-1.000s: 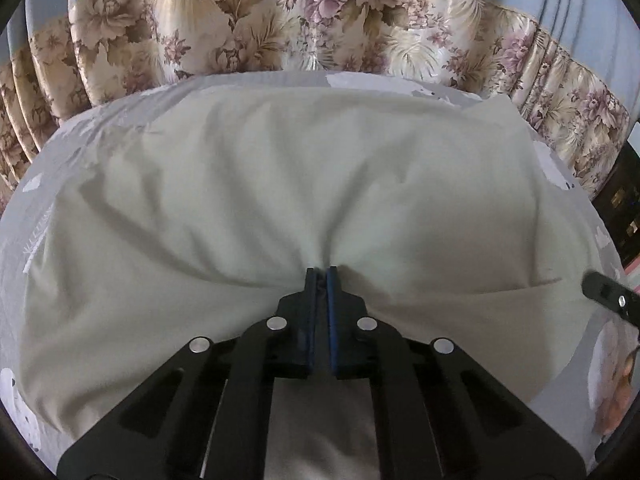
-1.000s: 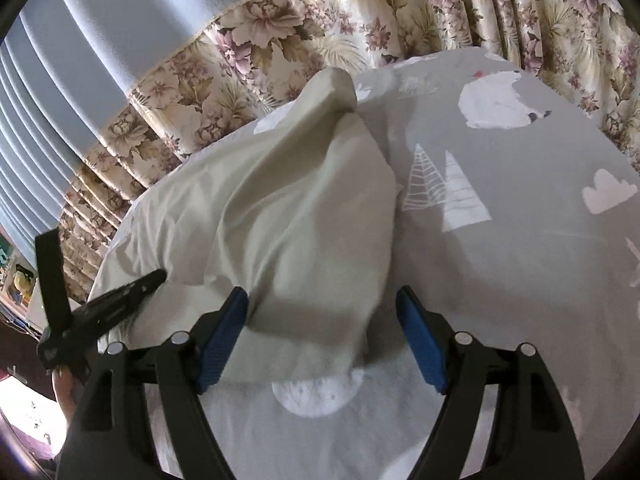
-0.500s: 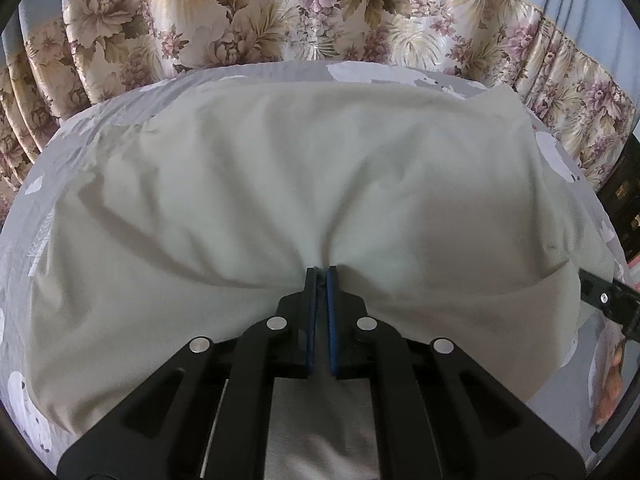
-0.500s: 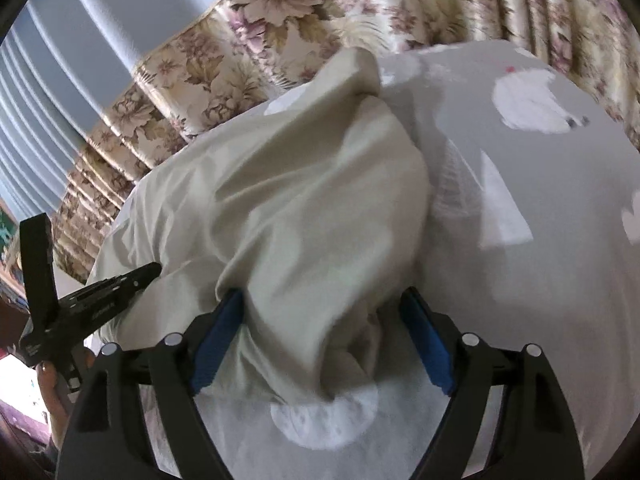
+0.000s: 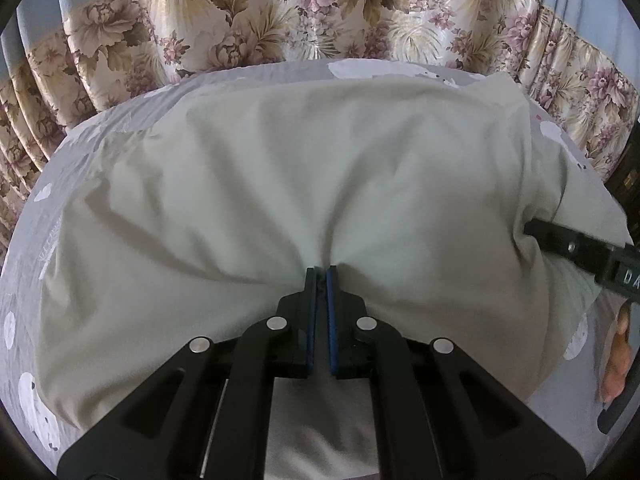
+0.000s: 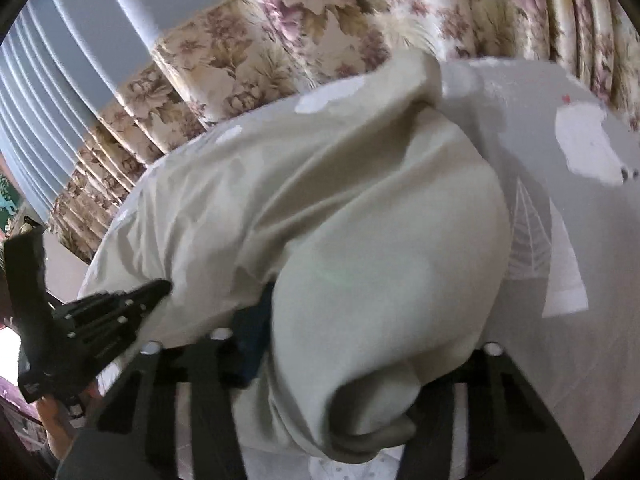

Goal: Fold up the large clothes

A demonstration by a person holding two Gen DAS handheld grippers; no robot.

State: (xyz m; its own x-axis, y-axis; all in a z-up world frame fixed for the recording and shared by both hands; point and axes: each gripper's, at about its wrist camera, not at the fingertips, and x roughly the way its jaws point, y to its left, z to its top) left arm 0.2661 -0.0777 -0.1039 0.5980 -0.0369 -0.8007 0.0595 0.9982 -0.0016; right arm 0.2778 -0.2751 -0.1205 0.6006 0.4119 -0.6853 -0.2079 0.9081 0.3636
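Pinching the near edge of the pale cream garment (image 5: 320, 168), the left gripper (image 5: 321, 276) has its blue-padded fingers (image 5: 331, 320) drawn almost together, with a gather of cloth caught between the tips and creases fanning away from that spot. From there the garment spreads wide across the grey printed bedsheet (image 5: 52, 184), reaching nearly to the floral curtain (image 5: 280, 16) behind the bed. At the cloth's right edge the right gripper (image 5: 576, 246) comes in from the side. In its own view, a bulging fold of the garment (image 6: 360, 240) lies over the right gripper (image 6: 360, 336) and hides its tips; one blue pad (image 6: 252, 332) shows left of the fold, and its fingers seem spread apart around the cloth, though blur makes this unsure. The left gripper (image 6: 100, 312) shows at the cloth's far left edge, the bedsheet (image 6: 580, 240) lying bare to the right.
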